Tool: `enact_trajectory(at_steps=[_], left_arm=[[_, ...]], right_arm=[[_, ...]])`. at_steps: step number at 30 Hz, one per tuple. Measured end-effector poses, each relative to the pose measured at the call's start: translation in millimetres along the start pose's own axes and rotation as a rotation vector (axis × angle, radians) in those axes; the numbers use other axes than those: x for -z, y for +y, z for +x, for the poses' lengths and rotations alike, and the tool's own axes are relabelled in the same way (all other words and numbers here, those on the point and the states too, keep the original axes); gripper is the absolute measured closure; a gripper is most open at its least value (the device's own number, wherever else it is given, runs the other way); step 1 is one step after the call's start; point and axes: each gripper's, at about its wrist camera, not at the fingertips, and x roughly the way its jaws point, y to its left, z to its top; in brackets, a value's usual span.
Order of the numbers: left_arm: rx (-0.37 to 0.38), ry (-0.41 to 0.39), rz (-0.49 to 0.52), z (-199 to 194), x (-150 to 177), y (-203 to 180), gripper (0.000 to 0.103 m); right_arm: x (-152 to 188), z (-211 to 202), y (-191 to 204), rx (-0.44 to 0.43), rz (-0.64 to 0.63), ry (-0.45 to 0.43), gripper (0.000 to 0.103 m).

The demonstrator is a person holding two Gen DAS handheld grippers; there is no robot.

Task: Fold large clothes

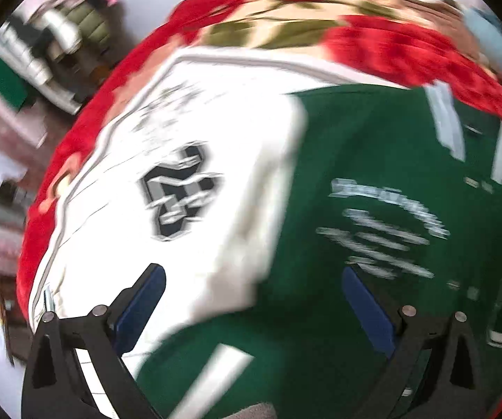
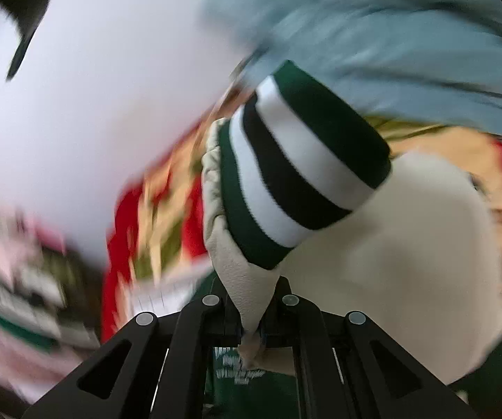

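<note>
Clamping the cream sleeve (image 2: 390, 244) is the right gripper (image 2: 251, 331) — the left gripper (image 1: 251, 300), fingers apart, is hanging over the jacket (image 1: 355, 174), white panel at 10 o'clock.

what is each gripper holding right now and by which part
Right gripper pinches the jacket's cream sleeve just below its striped cuff. Left gripper is open, holding nothing.

Nothing reads: the jacket (image 1: 373, 209) has white lettering at 3 o'clock and a patch at 9, both blurred.
</note>
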Motion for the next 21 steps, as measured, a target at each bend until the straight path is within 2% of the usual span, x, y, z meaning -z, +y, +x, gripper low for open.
enact_trajectory(at_steps=[3, 6, 7, 8, 9, 11, 12, 13, 14, 17, 19, 20, 21], left_arm=[[-0.04, 0.027, -0.052, 20, 1, 47, 0.0], [-0.079, 0.049, -0.084, 35, 8, 89, 0.0], [-0.088, 0.058, -0.093, 38, 11, 98, 0.0], [-0.093, 0.074, -0.11, 41, 16, 113, 0.0], [-0.092, 0.084, -0.125, 41, 20, 123, 0.0], [-0.081, 0.112, -0.157, 39, 30, 147, 0.0], [-0.069, 0.129, -0.174, 37, 38, 158, 0.0], [-0.055, 0.146, -0.187, 33, 47, 168, 0.0], [-0.048, 0.159, -0.197, 29, 55, 175, 0.0], [-0.021, 0.218, -0.242, 25, 83, 201, 0.0], [0.039, 0.294, -0.329, 32, 103, 227, 0.001], [0.075, 0.325, -0.378, 36, 110, 236, 0.001], [0.137, 0.374, -0.465, 45, 121, 253, 0.001]], right_arm=[[48, 88, 50, 0.034, -0.135, 0.186, 0.097], [101, 158, 86, 0.131, -0.302, 0.359, 0.095], [126, 169, 85, 0.154, -0.345, 0.428, 0.088], [140, 189, 90, 0.19, -0.4, 0.516, 0.085], [154, 198, 94, 0.203, -0.449, 0.568, 0.075], [166, 188, 103, 0.127, -0.513, 0.579, 0.059], [166, 178, 106, 0.075, -0.521, 0.574, 0.041], [165, 159, 108, -0.003, -0.509, 0.557, 0.036], [161, 143, 107, -0.05, -0.471, 0.55, 0.036], [143, 107, 85, -0.09, -0.263, 0.507, 0.035], [123, 102, 73, -0.051, -0.193, 0.497, 0.035], [124, 102, 69, -0.033, -0.178, 0.508, 0.035], [123, 106, 66, -0.023, -0.175, 0.519, 0.035]])
